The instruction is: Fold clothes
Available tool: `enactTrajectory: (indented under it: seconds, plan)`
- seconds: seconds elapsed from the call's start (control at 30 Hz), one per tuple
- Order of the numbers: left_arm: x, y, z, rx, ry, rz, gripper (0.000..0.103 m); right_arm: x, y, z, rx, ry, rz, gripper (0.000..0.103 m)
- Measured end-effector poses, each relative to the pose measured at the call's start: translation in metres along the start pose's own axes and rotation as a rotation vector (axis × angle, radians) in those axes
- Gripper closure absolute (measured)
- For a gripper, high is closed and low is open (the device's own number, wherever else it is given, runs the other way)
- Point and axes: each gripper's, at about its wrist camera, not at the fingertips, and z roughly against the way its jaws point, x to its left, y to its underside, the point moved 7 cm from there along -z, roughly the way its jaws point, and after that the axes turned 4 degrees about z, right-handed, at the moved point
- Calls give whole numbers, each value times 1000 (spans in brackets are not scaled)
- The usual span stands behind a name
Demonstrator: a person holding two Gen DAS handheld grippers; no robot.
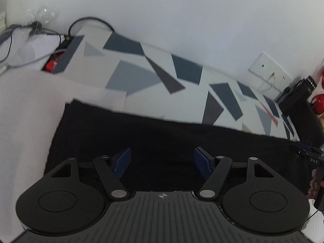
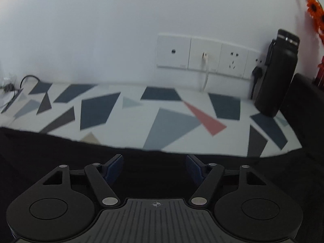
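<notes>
My left gripper (image 1: 162, 162) is partly open, and nothing is between its blue pads (image 1: 122, 163). It hangs over the black cloth (image 1: 162, 133). My right gripper (image 2: 155, 169) is partly open too, and it holds nothing. It is over the same cloth, more to the right.

The cloth lies flat on the desk (image 2: 172, 109), close to me. It covers the near part of the desk from left to right. Its far edge runs in an almost straight line across both views. On the left, its far corner (image 1: 69, 102) sits just beside a white cloth (image 1: 24, 111).

I think the black cloth is soft and light. It will bend and sag when I lift it, and it could slide on the smooth desk. It will not break. I think the best place to take hold is along the far edge, one gripper near each end, pinching just the edge so the cloth comes up even.

Past the cloth, the desk top shows blue, grey and pink shapes. On the far right stands a black bottle (image 2: 277, 75), next to the wall sockets (image 2: 204, 54). On the far left lie some cables (image 1: 36, 28). Orange flowers (image 2: 314, 10) are up in the right corner.
</notes>
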Motion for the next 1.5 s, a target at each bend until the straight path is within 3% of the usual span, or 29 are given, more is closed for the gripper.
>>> enactTrajectory:
  seconds: [0.2,0.3,0.33,0.43,0.5,0.7,0.87,1.13,1.23,1.33,1.4,1.43,1.5]
  plan:
    - [-4,8,-20,3,-39,-82,33,21,11,-24,44,-36,77,38]
    - [-9,6,-26,-4,-52,-121,24,31,17,-41,100,-73,137,43]
    - [-11,7,-28,-6,-54,-132,17,33,18,-42,88,-84,137,47]
    - [-18,12,-32,-13,-71,-162,9,34,18,-42,74,-109,93,65]
    - [-22,14,-35,-18,-98,-179,7,36,18,-39,65,-117,85,85]
    - [-22,14,-36,-22,-99,-156,4,32,14,-40,48,-127,37,101]
    - [-21,13,-36,-21,-97,-150,4,27,-3,-46,27,-109,-28,103]
    - [-21,8,-39,3,-111,-132,3,19,-37,-92,18,-54,-67,103]
    - [-19,2,-42,11,-124,-107,3,12,-42,-101,11,22,-72,103]
    - [-14,-7,-44,5,-147,-68,3,1,-43,-88,-4,45,-116,90]
    - [-10,-12,-48,0,-164,-52,3,-5,-41,-75,-5,39,-132,59]
    - [-9,-15,-50,-2,-172,-54,3,-8,-40,-68,-6,36,-140,50]
    - [-10,-17,-54,1,-192,-79,1,-12,-32,-52,-4,53,-127,16]
